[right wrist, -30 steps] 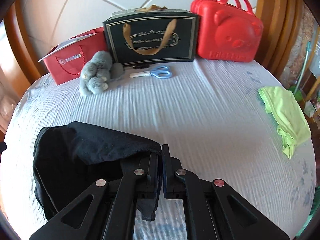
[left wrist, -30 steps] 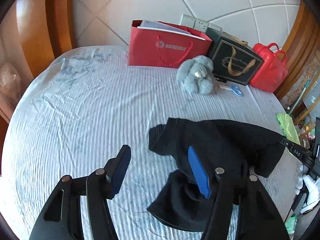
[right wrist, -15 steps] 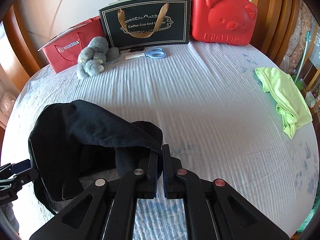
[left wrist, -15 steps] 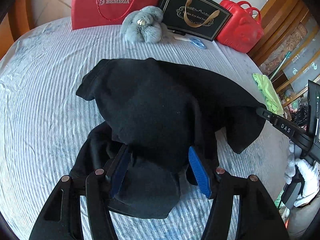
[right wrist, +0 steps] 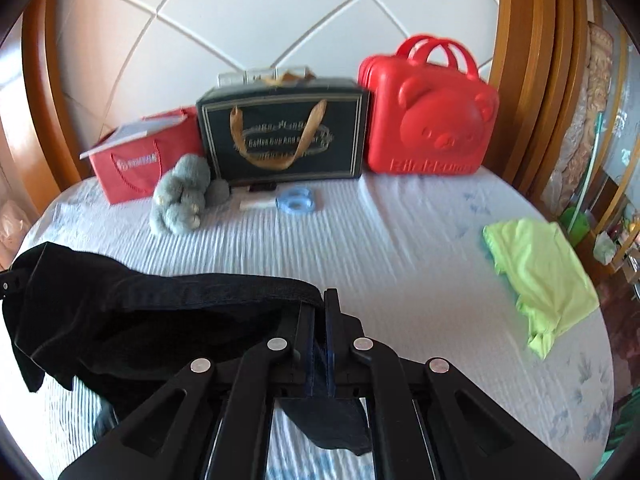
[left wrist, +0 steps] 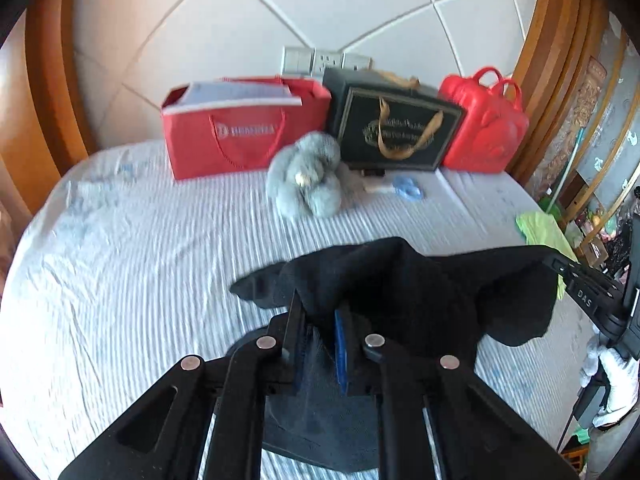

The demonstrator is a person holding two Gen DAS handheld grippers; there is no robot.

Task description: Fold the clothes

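A black garment (left wrist: 420, 292) hangs stretched between my two grippers above the pale striped bed sheet (left wrist: 140, 260). In the left wrist view my left gripper (left wrist: 320, 308) has its jaws closing, with a bunched fold of the black cloth pinched between the blue pads. My right gripper (right wrist: 323, 300) is shut on another edge of the black garment (right wrist: 140, 312), and a flap hangs below its fingers. The right gripper's tip (left wrist: 560, 266) shows at the far right of the left view, holding the cloth taut. Part of the garment still droops toward the sheet.
Along the padded headboard stand a red paper bag (left wrist: 240, 148), a black gift bag (left wrist: 392, 132) and a red bear-faced case (right wrist: 432, 120). A grey plush toy (left wrist: 308, 188) and blue scissors (right wrist: 296, 200) lie before them. A lime-green garment (right wrist: 540, 272) lies at the bed's right edge.
My left gripper came down over the black garment, its jaws closed on the cloth, and it lifted. The right gripper rose too, so the garment now spans between them.
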